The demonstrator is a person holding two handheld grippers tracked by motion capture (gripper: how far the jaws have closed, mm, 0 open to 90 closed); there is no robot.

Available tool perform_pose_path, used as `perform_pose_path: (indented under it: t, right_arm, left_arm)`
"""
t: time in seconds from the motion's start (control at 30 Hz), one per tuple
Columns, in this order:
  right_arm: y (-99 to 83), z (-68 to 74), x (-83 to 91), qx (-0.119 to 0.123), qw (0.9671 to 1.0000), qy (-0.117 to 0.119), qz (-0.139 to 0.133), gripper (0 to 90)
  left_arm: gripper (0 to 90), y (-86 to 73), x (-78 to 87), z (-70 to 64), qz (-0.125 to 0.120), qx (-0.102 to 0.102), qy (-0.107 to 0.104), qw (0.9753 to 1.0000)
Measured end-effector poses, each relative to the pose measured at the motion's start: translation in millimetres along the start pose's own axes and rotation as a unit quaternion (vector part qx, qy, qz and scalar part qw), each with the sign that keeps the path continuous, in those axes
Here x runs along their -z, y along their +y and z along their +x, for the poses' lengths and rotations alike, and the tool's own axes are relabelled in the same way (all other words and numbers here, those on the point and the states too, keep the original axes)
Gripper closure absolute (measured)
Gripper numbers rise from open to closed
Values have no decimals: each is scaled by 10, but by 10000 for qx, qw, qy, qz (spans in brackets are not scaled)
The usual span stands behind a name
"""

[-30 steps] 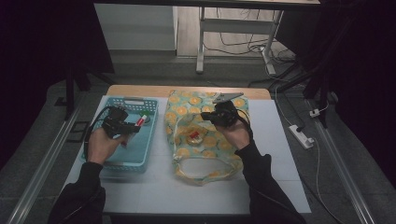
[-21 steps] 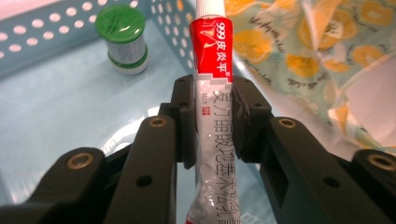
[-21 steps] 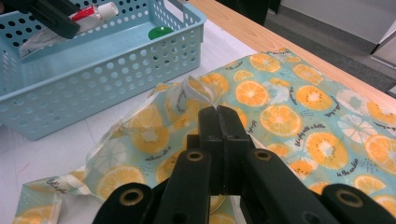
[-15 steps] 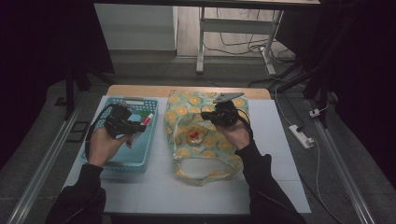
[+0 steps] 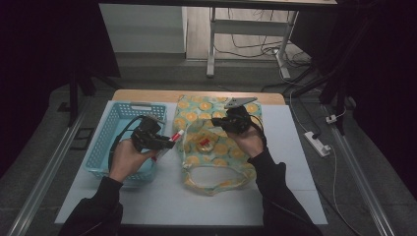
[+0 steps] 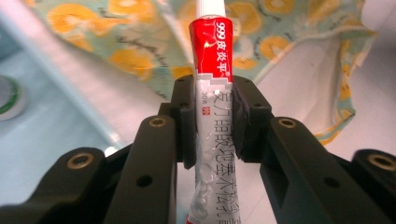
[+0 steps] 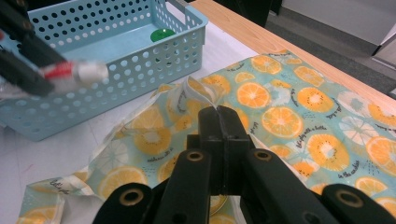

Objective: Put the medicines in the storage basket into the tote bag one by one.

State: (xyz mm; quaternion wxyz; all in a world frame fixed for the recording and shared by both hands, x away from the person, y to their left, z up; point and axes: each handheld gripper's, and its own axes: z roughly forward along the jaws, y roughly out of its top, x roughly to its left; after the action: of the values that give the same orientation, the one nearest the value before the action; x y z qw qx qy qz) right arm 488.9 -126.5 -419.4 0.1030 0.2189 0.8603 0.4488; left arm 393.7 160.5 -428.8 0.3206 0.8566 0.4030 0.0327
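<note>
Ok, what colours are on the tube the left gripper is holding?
The tube is red at the top and silver-white below with red print, clearest in the left gripper view.

Tube (image 6: 212,93) cap end cut off by top edge in left gripper view, crimped tail hidden below between jaws at bottom edge; small print on tube too fine to read
Same tube blurred in right gripper view, left end cut by frame
Bag (image 7: 299,116) runs off right and bottom edges there; fabric pinched in right gripper (image 7: 219,114) hidden between shut jaws
Small item in bag mouth (image 5: 204,143) too small to tell in high view
Green object (image 7: 161,35) in basket (image 7: 116,70) partly hidden by wall
</note>
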Motion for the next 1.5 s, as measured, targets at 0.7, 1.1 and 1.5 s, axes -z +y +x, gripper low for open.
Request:
perform_pose_path:
  t: [0.7, 1.1, 1.5]
  right_arm:
    - [16, 18, 8, 27, 10000, -10, -31, 900]
    - [31, 28, 28, 25, 10000, -19, -71, 900]
    - [27, 26, 15, 4, 10000, -32, -69, 900]
  left_arm:
    - [727, 333, -462, -289, 103, -270, -350, 9990]
    - [726, 577, -787, -335, 91, -320, -219, 9992]
    - [726, 704, -993, -240, 31, -264, 80, 9996]
